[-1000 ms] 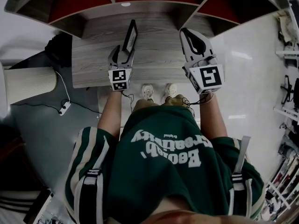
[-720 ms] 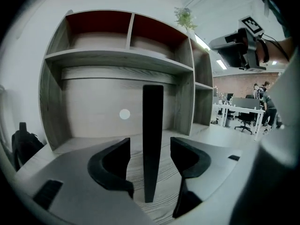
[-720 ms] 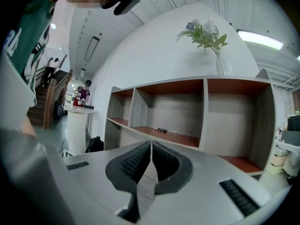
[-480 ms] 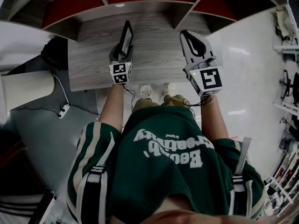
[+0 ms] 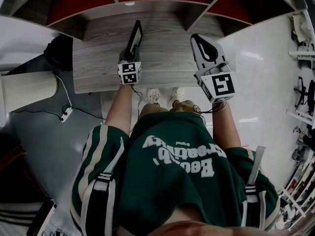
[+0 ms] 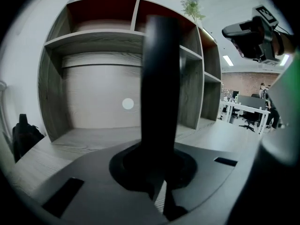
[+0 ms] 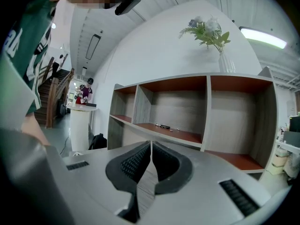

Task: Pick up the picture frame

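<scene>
Now my L gripper (image 5: pixel 129 58) is closing its jaws on the picture frame (image 5: pixel 134 37), upright over the desk (image 5: pixel 98 63); pads seem pressed on it, tho the view's dark. R gripper (image 5: pixel 200 39) hovers apart, jaws pressed together, empty.

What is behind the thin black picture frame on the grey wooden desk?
A grey wooden shelf unit with red upper compartments. The black picture frame hides a strip of its middle.

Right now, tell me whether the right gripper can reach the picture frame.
Probably yes: only bare desk separates the right gripper from the picture frame. That gripper is shut, though, and the left gripper is closing its jaws on the frame.
</scene>
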